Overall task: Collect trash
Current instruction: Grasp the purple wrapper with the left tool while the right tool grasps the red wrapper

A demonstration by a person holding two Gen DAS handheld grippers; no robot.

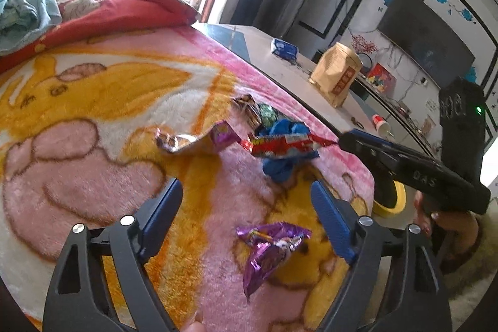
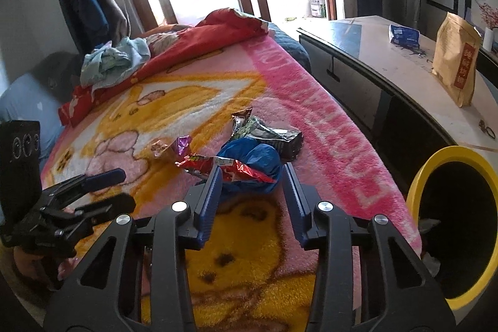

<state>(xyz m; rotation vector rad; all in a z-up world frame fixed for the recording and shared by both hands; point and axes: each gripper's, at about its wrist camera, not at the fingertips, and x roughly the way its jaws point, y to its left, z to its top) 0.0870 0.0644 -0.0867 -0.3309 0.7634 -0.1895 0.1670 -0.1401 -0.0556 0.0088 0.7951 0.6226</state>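
Purple foil wrapper (image 1: 270,248) lies nearest, on the pink and yellow cartoon blanket (image 1: 93,114), between the spread blue pads of the left gripper (image 1: 246,201); jaws wide, pads clear of it, nothing gripped. Farther up the blanket, a loose cluster of trash: red snack wrapper (image 2: 224,168) draped over a crumpled blue bag (image 2: 252,157), silver wrapper (image 1: 180,142) and small purple packet (image 1: 222,136) beside them, dark foil packet (image 2: 274,136) behind. Right gripper (image 2: 252,173) straddles the near edge of the red wrapper and blue bag, jaws partly parted; whether the pads press cannot be told. Yellow-rimmed bin (image 2: 451,154) stands at the blanket's right edge. Brown paper bag (image 2: 457,58) upright on the side table (image 2: 358,30).
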